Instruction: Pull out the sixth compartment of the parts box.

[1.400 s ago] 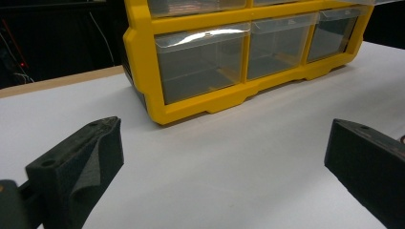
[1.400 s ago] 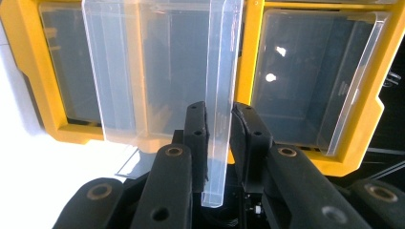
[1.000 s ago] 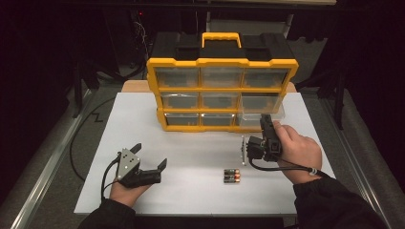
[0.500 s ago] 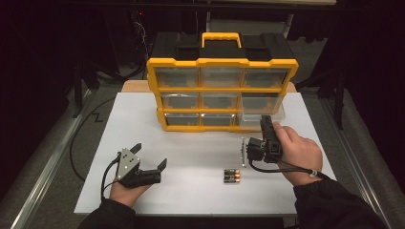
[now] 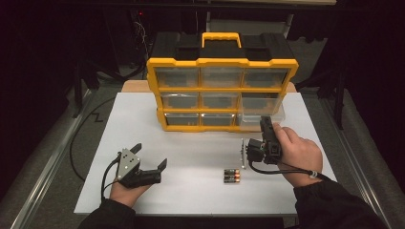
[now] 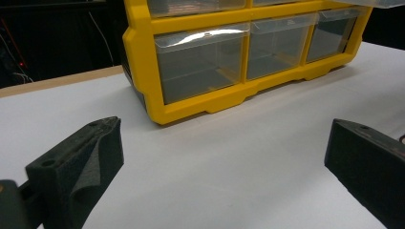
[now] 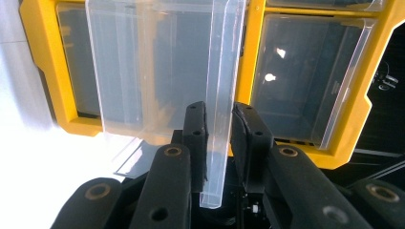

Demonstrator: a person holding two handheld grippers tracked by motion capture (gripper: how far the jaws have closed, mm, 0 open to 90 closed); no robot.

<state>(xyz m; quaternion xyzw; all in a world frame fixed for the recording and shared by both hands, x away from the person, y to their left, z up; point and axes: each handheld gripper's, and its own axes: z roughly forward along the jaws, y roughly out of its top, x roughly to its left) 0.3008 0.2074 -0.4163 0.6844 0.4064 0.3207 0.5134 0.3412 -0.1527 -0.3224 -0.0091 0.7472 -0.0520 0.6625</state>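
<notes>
A clear plastic drawer is shown partly drawn out of the lower right of a yellow-framed organiser that stands upright on the white bench. Its transparent front lip is seen edge-on in the right gripper view, clamped between the black fingers of the right gripper. The drawer appears empty.

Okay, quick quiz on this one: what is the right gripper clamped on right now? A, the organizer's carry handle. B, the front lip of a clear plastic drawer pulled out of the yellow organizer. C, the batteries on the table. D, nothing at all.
B: in the right gripper view the right gripper pinches the front lip of the clear drawer; the batteries lie untouched on the table.
</notes>
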